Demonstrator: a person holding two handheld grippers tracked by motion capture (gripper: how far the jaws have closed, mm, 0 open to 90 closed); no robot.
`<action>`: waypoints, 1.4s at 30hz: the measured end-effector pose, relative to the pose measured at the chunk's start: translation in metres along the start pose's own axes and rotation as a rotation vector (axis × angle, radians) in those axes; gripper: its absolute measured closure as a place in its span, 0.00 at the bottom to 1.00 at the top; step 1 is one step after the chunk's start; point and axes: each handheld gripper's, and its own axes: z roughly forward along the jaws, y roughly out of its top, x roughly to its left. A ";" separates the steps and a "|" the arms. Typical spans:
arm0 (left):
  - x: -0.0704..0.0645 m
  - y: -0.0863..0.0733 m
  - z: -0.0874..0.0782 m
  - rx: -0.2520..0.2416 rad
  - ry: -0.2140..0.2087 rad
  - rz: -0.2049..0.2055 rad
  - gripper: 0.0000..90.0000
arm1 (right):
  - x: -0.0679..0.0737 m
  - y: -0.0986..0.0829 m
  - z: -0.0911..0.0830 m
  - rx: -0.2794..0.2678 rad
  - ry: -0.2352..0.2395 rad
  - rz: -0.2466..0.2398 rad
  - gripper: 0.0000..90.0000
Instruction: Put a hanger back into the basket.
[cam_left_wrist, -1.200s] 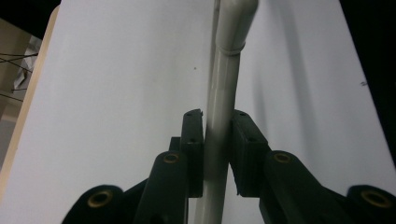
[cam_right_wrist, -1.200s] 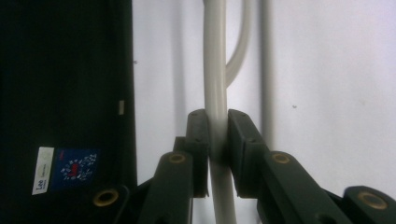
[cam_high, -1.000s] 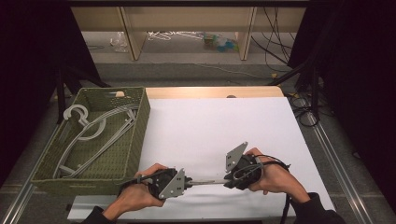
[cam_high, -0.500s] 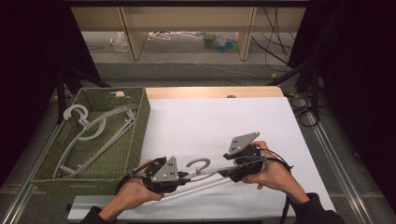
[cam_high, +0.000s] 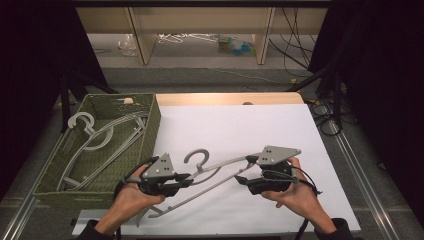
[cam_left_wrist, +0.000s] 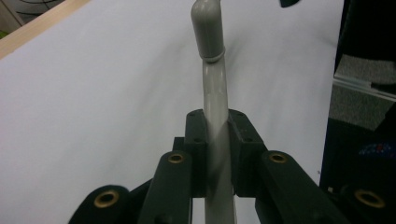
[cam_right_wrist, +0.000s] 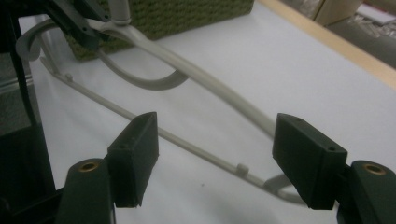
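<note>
At 6 o'clock on the white tabletop (cam_high: 240, 130), the left gripper (cam_high: 186, 178) is clamped on the pale grey plastic clothes hanger (cam_high: 220, 175), its black jaws pressed either side of the stem just below the hook (cam_left_wrist: 208, 28). At about 5 o'clock the right gripper (cam_high: 241, 179) stands with its jaws wide apart and holds nothing; the hanger's shoulder and thin lower bar (cam_right_wrist: 187, 140) run between and beyond its pads, untouched.

A second ago both grippers met over the hanger, which lay edge-on between them. Now it has turned flat-side up, hook pointing toward 12 o'clock, and the right gripper has let go of its far end. I judge that the left hand alone now carries the hanger, freeing it to swing toward the basket.

Farther off, from 9 to 10 o'clock, the green woven rectangular basket (cam_high: 150, 125) already holds several similar grey hangers (cam_high: 95, 140). Beyond 12 o'clock, a wooden shelf unit (cam_high: 200, 20) stands over a littered floor.
</note>
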 end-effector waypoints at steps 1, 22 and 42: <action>0.002 0.001 -0.003 -0.012 0.007 -0.018 0.88 | 0.001 -0.001 -0.001 -0.010 0.002 0.005 0.35; 0.031 0.041 -0.065 -0.187 0.035 -0.130 0.88 | 0.001 -0.040 -0.004 -0.006 0.000 0.097 0.33; 0.090 0.045 -0.143 -0.203 0.249 -0.185 0.88 | 0.000 -0.045 0.000 0.017 0.015 0.100 0.33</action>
